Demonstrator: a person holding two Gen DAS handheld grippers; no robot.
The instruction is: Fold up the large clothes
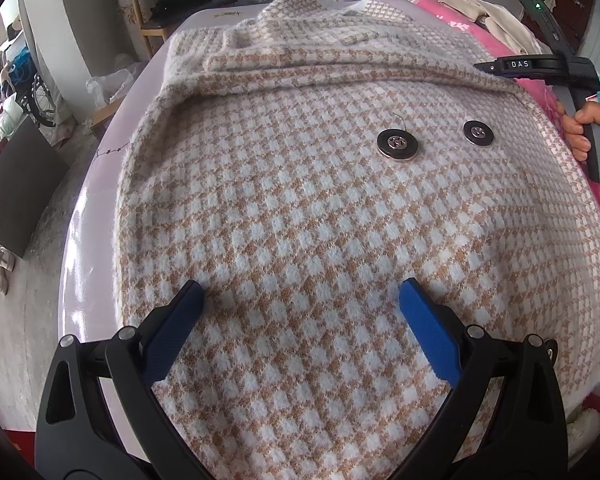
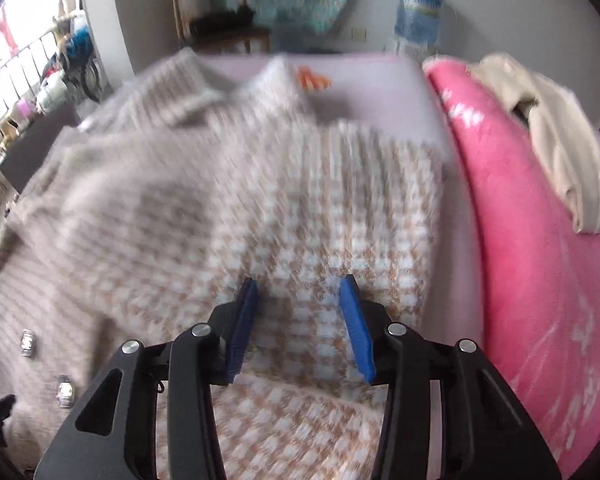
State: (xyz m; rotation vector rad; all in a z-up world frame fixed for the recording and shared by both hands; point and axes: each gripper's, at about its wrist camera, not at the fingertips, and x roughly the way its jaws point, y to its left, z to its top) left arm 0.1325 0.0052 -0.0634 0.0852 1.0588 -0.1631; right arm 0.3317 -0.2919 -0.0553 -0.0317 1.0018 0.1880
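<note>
Houndstooth coat (image 1: 300, 200) lies spread on lilac tabletop (image 1: 88, 216), collar far. Left gripper (image 1: 300, 296) jaws apart, hovering over near hem. Right gripper (image 2: 300, 300) jaws part-closed, nothing pinched, over right side panel. Advice: pinch full fabric thickness at edge, lift both corners evenly, avoid buttons (image 1: 398, 144).

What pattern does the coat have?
The coat has a tan-and-white houndstooth check, clearest in the left wrist view.

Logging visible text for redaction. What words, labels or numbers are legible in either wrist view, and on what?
"DAS": white letters on a small label on the right gripper's body, seen from the left wrist.
Blue water jug by the wall: print on its wrap, too blurred to read.
Coat buttons: no lettering readable.
Nothing else legible.
</note>
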